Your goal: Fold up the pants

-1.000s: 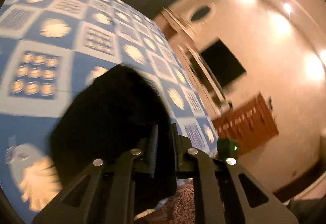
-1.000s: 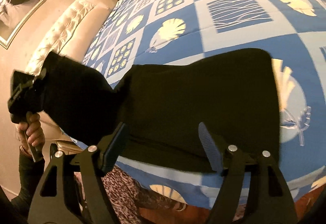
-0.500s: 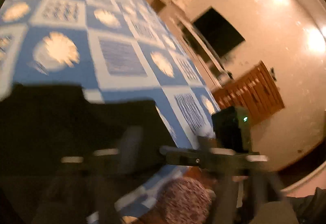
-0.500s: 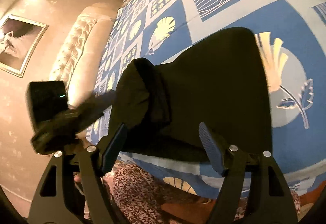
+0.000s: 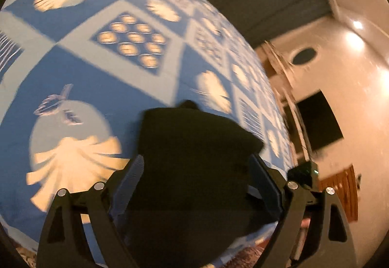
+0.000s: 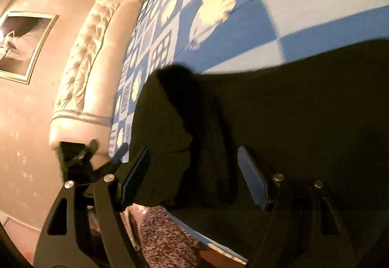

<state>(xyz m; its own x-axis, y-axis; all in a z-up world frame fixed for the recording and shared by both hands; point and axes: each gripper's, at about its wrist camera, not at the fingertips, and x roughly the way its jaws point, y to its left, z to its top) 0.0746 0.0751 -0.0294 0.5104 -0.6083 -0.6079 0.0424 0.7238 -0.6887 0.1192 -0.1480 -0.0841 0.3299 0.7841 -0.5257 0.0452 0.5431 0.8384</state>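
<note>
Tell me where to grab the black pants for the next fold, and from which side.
Judging by the lie, take the black pants at the bunched, doubled-over end toward the headboard. It stands proud of the blue patterned bedspread, so jaws can bite without scraping the cover. Come in low from the near bed edge, where the left gripper already straddles the cloth with jaws open.

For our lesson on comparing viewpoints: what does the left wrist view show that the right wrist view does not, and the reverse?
Only the left wrist view: a dark wall-mounted screen and a wooden cabinet.
Only the right wrist view: a tufted headboard, a framed picture, and the left tool seen from outside.
Both: black pants lying on the blue shell-patterned bedspread, between open tool fingers.
</note>
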